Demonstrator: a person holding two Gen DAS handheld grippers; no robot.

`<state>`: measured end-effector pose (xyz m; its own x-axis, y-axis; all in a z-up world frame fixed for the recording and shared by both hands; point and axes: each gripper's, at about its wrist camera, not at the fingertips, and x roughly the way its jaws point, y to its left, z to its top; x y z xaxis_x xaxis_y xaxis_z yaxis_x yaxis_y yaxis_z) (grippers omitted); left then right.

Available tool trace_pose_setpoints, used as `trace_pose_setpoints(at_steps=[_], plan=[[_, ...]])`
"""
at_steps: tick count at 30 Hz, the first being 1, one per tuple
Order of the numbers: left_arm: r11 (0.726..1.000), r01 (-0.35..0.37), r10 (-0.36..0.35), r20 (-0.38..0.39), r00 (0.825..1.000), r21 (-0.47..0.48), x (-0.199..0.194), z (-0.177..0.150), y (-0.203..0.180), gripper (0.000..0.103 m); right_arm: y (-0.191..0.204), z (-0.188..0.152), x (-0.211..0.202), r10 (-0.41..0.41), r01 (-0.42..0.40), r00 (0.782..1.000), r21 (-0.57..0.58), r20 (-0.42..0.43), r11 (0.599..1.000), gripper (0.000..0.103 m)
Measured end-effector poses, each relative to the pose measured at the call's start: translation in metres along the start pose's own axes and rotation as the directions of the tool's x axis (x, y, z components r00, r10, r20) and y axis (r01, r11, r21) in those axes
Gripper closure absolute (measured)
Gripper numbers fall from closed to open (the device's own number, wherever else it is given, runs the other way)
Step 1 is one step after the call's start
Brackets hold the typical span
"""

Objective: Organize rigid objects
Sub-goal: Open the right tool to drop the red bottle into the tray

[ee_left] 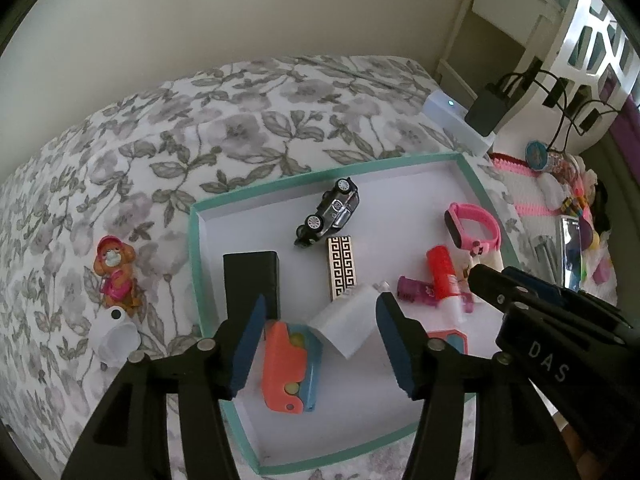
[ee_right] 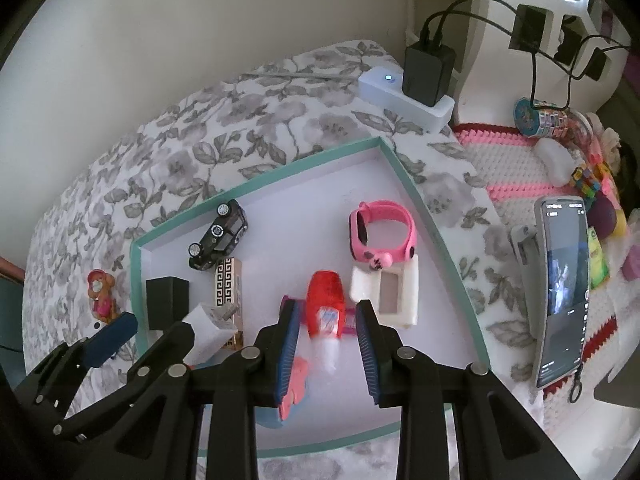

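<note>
on the bed: a floral cover (ee_left: 240, 128) carries a shallow teal-rimmed tray (ee_left: 195, 248), and both my grippers hang over its near end, pointing steeply down.
my left gripper (ee_left: 320, 344): jaws apart, nothing pressed between the pads. a white charger block (ee_left: 344, 324) lies tilted in the gap and a coral and blue case (ee_left: 288, 372) sits under the left finger; neither pad touches them.
my right gripper (ee_right: 326, 350): jaws part-way closed around the white lower end of a red tube (ee_right: 325, 312). can't tell if the pads actually press it; a thin gap seems to show on both sides.
tray far side: black toy car (ee_left: 328, 210) tipped on its side, pink watch (ee_right: 382, 236) near the right wall.
tray middle: black box (ee_left: 251, 280) standing by the left wall, greek-key patterned bar (ee_left: 341, 267) just beside it, purple toy (ee_left: 412, 289) touching the red tube.
tray right: white frame piece (ee_right: 394, 292) just below the watch.
outside tray, left: orange figurine (ee_left: 116, 270) and a small white cup (ee_left: 116, 336) on the cover, well apart from my fingers.
outside tray, far: white power strip (ee_right: 404, 94) with a black adapter (ee_right: 428, 70) plugged in.
outside tray, right: phone (ee_right: 560, 296) propped upright on a pink and white mat (ee_right: 504, 152), small toy clutter behind it.
</note>
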<state>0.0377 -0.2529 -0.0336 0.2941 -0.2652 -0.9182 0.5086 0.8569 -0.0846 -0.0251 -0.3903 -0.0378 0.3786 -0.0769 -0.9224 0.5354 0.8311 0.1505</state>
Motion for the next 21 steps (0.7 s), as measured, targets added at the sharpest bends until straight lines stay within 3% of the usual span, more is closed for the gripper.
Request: trace_pose_setpoints(at_steps=[15,18,21], plan=[[0.993,-0.066,0.069,0.029,0.997,-0.096,-0.008,0.005,0.027,0.042,0.008,0.000,0.000,-0.008,0.008,1.000,-0.024,0.004,1.000,0.072],[0.989,-0.081,0.085,0.031,0.996,-0.126,-0.009,0.005,0.034,0.035,0.009,0.000,0.003,-0.012,0.012,1.000,-0.029,-0.002,1.000,0.066],[0.984,-0.081,0.087,0.025,0.996,-0.159,-0.008,0.005,0.042,0.034,0.009,-0.001,0.004,-0.018,0.018,1.000,-0.024,0.001,1.000,0.054]])
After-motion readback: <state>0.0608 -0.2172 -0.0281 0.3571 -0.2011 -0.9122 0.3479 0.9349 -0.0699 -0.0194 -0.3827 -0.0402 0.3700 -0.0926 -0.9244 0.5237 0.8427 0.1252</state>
